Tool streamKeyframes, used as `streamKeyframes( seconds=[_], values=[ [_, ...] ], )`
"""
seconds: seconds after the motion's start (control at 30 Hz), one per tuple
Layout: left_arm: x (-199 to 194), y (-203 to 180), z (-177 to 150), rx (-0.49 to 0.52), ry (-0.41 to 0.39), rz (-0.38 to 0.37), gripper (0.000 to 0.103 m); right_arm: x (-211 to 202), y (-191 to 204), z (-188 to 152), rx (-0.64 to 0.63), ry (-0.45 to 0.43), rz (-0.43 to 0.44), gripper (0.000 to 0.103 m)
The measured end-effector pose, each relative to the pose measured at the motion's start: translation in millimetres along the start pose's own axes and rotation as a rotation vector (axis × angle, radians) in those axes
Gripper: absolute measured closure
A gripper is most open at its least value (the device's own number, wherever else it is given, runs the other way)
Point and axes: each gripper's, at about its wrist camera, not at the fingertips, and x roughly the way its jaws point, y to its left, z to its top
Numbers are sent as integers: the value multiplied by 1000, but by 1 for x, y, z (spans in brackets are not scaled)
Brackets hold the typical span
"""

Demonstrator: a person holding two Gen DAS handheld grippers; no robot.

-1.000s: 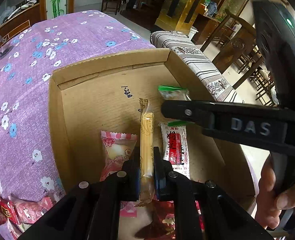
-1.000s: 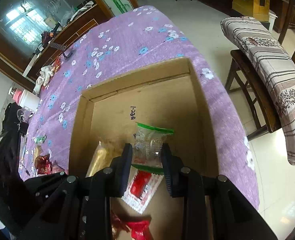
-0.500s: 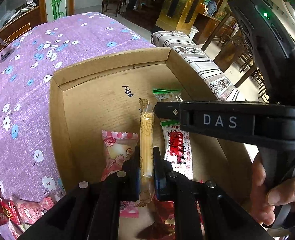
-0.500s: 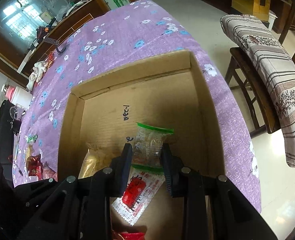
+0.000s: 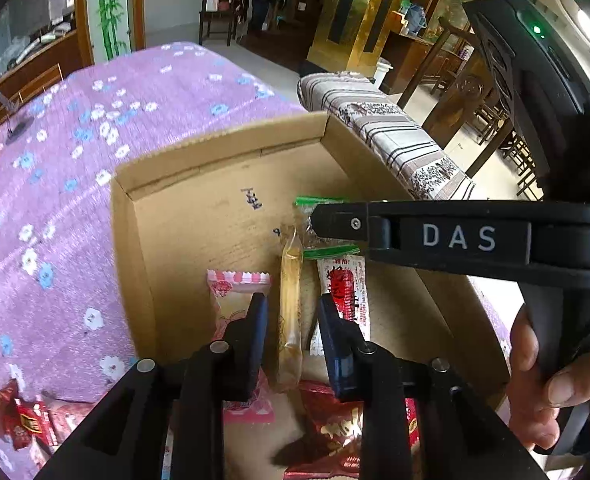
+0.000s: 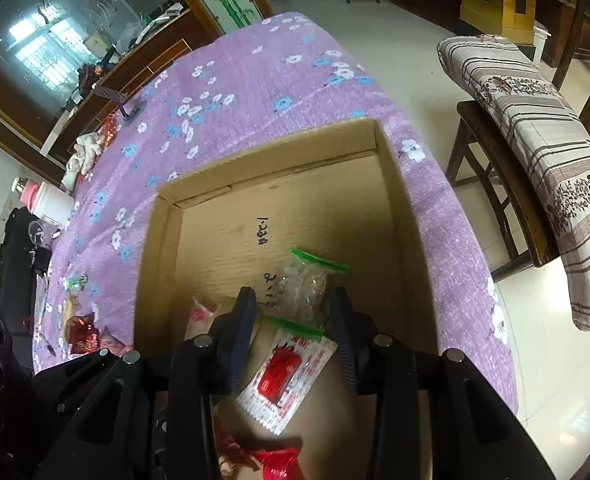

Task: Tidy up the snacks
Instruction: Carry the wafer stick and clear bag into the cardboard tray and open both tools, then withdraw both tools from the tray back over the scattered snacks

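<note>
An open cardboard box (image 5: 127, 260) (image 6: 151, 260) sits on a purple flowered cloth. My left gripper (image 5: 295, 320) is low inside the box. Its jaws are opening, and a long yellow stick snack (image 5: 291, 300) lies loose between them with a gap on each side. My right gripper (image 6: 291, 308) is also opening around a clear packet with green ends (image 6: 307, 284) (image 5: 315, 200) that rests on the box floor. In the left wrist view the right gripper (image 5: 319, 220) reaches in from the right. A pink packet (image 5: 235, 292), a white packet with red print (image 5: 345, 288) (image 6: 291, 372) and red wrappers (image 5: 335, 420) lie in the box.
Several loose snacks lie on the cloth (image 5: 175, 92) left of the box (image 5: 23, 420) (image 6: 81, 328). A chair with a striped cushion (image 5: 395, 140) (image 6: 535, 140) stands just past the table's right edge. A person's hand (image 5: 543, 380) grips the right gripper's handle.
Both pairs of jaws have spread apart. The left let go of the yellow stick snack and the right let go of the clear green-ended packet; both now lie in the box.
</note>
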Motion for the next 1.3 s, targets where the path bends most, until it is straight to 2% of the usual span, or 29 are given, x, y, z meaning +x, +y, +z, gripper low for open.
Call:
streamKeyframes(
  seconds=[0.13, 0.2, 0.27, 0.33, 0.6, 0.93, 1.03, 1.3],
  values=[
    [-14, -2, -2, 33, -33, 42, 77, -14, 3, -6, 9, -17, 17, 66],
    [-24, -2, -4, 51, -58, 79, 71, -20, 5, -10, 12, -23, 26, 66],
    [-34, -2, -7, 65, -87, 110, 59, -28, 8, -16, 16, -30, 41, 66],
    [-45, -1, -11, 80, -113, 134, 53, -34, 13, -23, 13, -32, 47, 66],
    [-81, 7, -27, 115, -180, 208, 52, -49, 39, -46, -9, -32, 93, 66],
    [-114, 24, -54, 116, -208, 261, 50, -56, 78, -72, -39, -24, 124, 65],
    [-124, 33, -64, 106, -215, 271, 44, -57, 90, -79, -53, -21, 136, 65],
    [-146, 65, -97, 51, -211, 289, 44, -49, 125, -103, -97, 16, 164, 65]
  ],
)
